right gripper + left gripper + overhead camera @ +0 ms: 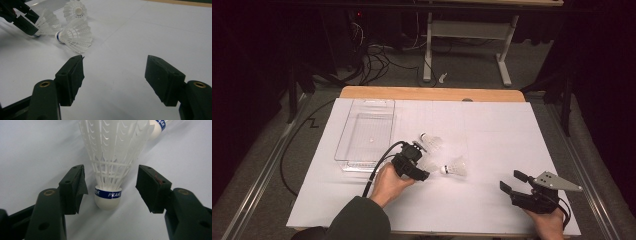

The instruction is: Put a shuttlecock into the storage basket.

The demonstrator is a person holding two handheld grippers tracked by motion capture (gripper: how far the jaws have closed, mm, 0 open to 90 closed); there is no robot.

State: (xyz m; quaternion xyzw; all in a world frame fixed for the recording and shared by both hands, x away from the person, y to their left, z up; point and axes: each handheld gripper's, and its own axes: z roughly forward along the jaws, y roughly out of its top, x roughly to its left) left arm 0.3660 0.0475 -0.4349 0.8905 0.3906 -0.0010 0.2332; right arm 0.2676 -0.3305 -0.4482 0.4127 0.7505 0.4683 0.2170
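Three white feather shuttlecocks lie mid-table on a white sheet. My left gripper (pixel 422 162) stands open around the nearest shuttlecock (pixel 430 164). In the left gripper view (pixel 111 187) that shuttlecock (pixel 110 167) lies cork-first toward the camera, with a blue band, and a gap shows between it and each pad. A second shuttlecock (pixel 455 167) lies just to its right and a third (pixel 431 141) behind. My right gripper (pixel 513 181) rests open at the front right, with nothing between its jaws (pixel 115 75). The right gripper view shows the shuttlecocks (pixel 75 35) far left.
A clear plastic tray (pixel 362 135) sits at the left back of the white sheet (pixel 492 130), close behind the left hand. The wooden table edge (pixel 432 93) runs along the back. A black cable (pixel 379 165) trails from the left gripper.
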